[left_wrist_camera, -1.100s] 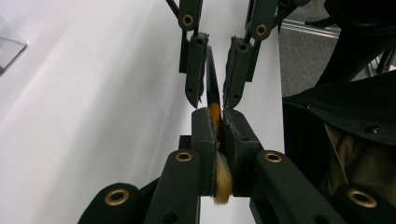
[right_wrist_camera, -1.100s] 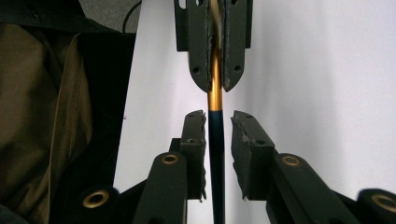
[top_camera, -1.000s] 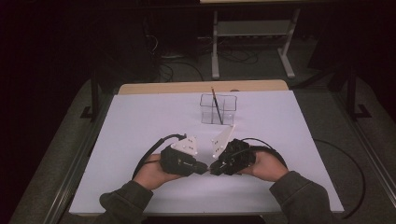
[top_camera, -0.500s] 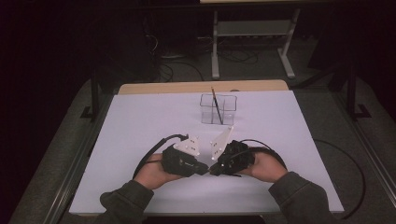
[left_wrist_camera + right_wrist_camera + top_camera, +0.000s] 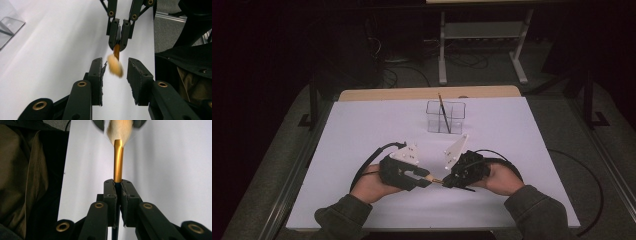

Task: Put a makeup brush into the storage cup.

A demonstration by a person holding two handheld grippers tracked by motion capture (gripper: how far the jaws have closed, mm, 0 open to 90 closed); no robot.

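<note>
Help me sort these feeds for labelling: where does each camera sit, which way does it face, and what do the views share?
High view: above the person's side, looking forward and down on the table; both forearms, left gripper and right gripper show.
Left gripper view: rides the left gripper, looking along its parted jaws, which have just been opening, at the brush.
Right gripper view: rides the right gripper, jaws shut on the brush; a sleeve at left.
Shared: the brush.

Left gripper (image 5: 115, 75) fingers (image 5: 96, 75) have just been opening; brush (image 5: 115, 65) tuft seen between them, untouched. Brush ferrule clamped by right gripper (image 5: 119, 47) over white counter (image 5: 50, 57).
</note>
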